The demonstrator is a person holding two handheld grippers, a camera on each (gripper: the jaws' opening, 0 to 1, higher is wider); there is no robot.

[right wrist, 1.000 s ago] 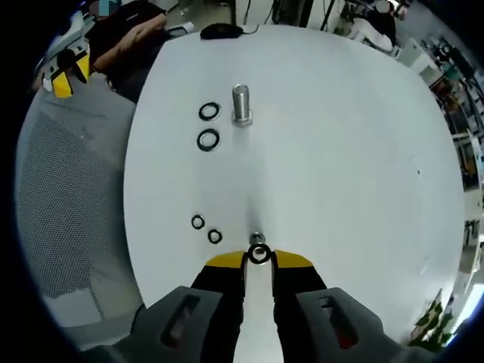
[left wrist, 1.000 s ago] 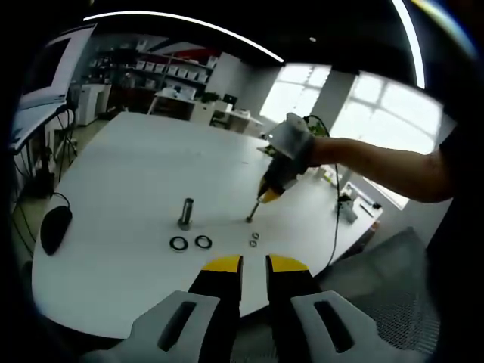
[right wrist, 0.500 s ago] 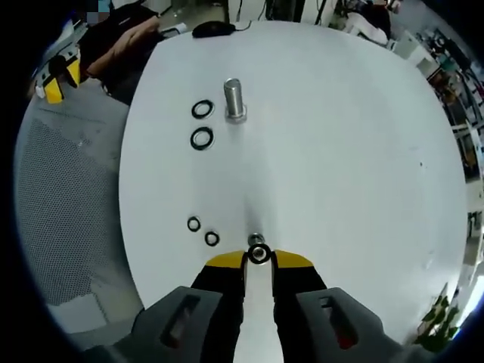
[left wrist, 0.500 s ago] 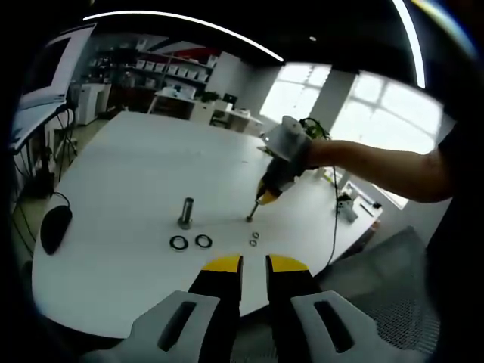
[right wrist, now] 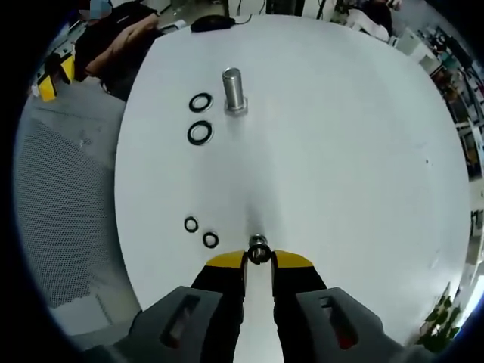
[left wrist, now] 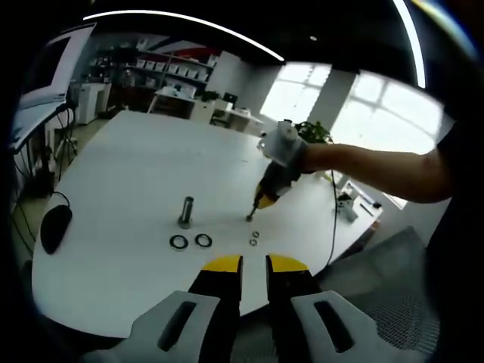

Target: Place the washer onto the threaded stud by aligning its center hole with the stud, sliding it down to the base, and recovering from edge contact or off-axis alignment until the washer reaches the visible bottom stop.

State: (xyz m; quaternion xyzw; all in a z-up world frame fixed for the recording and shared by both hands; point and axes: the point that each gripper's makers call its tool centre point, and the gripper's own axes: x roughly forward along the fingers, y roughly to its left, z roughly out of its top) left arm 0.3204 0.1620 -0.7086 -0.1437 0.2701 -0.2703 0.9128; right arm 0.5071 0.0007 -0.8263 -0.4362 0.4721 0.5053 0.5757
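White and round, the tabletop [right wrist: 363, 151] carries all the task pieces, and behind it in the left gripper view I see shelves and bright windows. My right gripper [right wrist: 259, 261] stands low over the small threaded stud [right wrist: 259, 243], with its yellow tips on both sides of a dark washer [right wrist: 259, 252] that sits at the top of the stud. The jaws are nearly together, with only a narrow gap; I cannot tell surely if they pinch the washer or only stand beside it. I also cannot tell how far down the stud the washer has gone.

Just to the left of the stud in the right gripper view lie two small washers [right wrist: 200, 232] flat on the tabletop. Farther away stands a larger bolt [right wrist: 233, 91] upright, and two large black rings [right wrist: 200, 117] lie beside it. A black mouse [right wrist: 211, 23] rests at the far edge of the tabletop.

My left gripper [left wrist: 253, 266] is well apart from the pieces, off the near edge of the tabletop. Its jaws stand slightly apart and hold nothing. In this view the right gripper comes down on the stud from above at a tilt.
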